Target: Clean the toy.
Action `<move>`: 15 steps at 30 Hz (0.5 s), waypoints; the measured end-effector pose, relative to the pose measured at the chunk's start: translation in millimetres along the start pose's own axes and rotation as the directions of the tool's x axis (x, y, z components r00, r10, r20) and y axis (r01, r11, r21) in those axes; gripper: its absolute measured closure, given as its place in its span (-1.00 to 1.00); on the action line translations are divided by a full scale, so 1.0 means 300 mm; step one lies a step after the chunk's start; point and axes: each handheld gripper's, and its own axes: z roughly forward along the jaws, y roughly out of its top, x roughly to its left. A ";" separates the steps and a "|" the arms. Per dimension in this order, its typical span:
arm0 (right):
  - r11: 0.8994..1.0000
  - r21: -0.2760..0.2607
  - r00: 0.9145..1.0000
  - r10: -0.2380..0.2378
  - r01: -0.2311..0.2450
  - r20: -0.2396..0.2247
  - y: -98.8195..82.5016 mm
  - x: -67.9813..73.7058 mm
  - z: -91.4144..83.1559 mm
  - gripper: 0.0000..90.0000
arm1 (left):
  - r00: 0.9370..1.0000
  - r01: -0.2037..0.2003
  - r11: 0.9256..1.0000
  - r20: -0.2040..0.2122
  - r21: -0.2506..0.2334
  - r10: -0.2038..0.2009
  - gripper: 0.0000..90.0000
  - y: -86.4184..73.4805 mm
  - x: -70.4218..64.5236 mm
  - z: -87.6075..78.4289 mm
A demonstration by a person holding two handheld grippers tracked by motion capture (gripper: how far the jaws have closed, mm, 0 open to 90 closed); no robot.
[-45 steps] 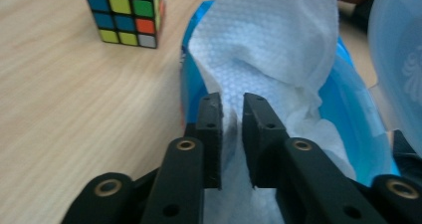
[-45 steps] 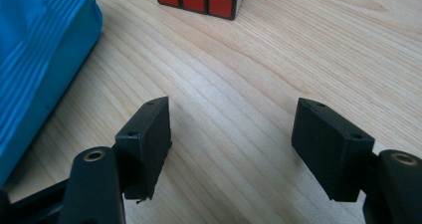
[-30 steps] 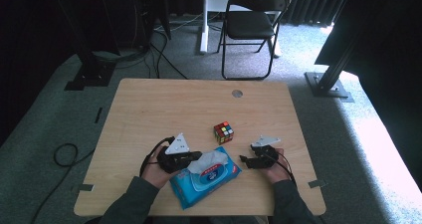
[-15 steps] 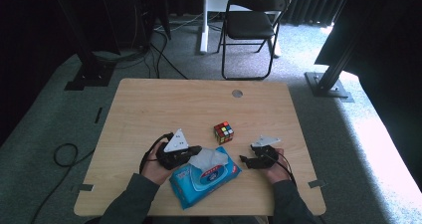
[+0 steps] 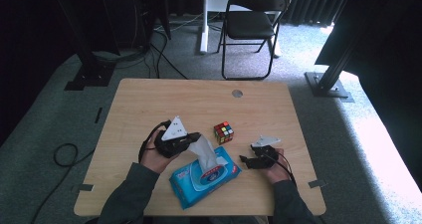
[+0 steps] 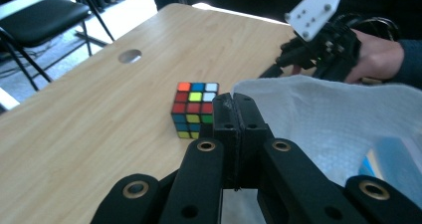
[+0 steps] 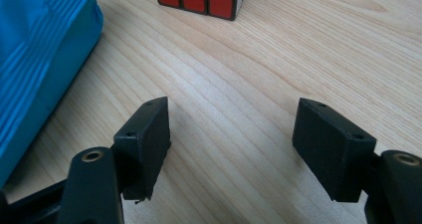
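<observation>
High view: left gripper (image 5: 195, 137) clenched on thin white tissue sheet (image 5: 205, 152) above blue soft wipes pack (image 5: 205, 176); right gripper (image 5: 244, 160) released, just opening. Risk: unheld pack lifting along.

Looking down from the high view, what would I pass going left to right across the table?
Left tongs pinching a white wipe → blue wipes pack → Rubik's cube → right tongs, open beside the pack.
</observation>
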 end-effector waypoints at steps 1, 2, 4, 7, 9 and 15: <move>1.000 0.000 1.000 0.000 0.000 0.000 0.000 0.000 0.000 -0.32 | 1.000 -0.003 1.000 -0.004 -0.003 0.003 0.99 0.006 0.005 -0.001; 1.000 -0.001 1.000 0.002 -0.002 -0.001 0.000 0.000 0.000 -0.32 | 1.000 -0.002 1.000 -0.006 -0.007 0.002 0.99 0.011 0.008 -0.001; 1.000 0.000 1.000 0.002 -0.002 -0.001 0.000 0.000 0.000 -0.32 | 1.000 -0.003 1.000 -0.007 -0.014 0.003 0.99 0.023 0.015 0.000; 1.000 -0.001 1.000 0.000 0.000 -0.001 0.000 0.000 0.000 -0.33 | 1.000 -0.004 1.000 -0.011 -0.020 0.004 0.99 0.033 0.023 0.002; 1.000 -0.001 1.000 0.000 0.000 -0.001 0.000 0.000 0.000 -0.33 | 1.000 -0.004 1.000 -0.014 -0.020 0.004 0.99 0.039 0.031 0.008; 1.000 -0.002 1.000 0.000 0.000 -0.001 0.000 0.000 0.001 -0.33 | 1.000 -0.004 1.000 -0.018 -0.030 0.003 0.99 0.058 0.041 0.017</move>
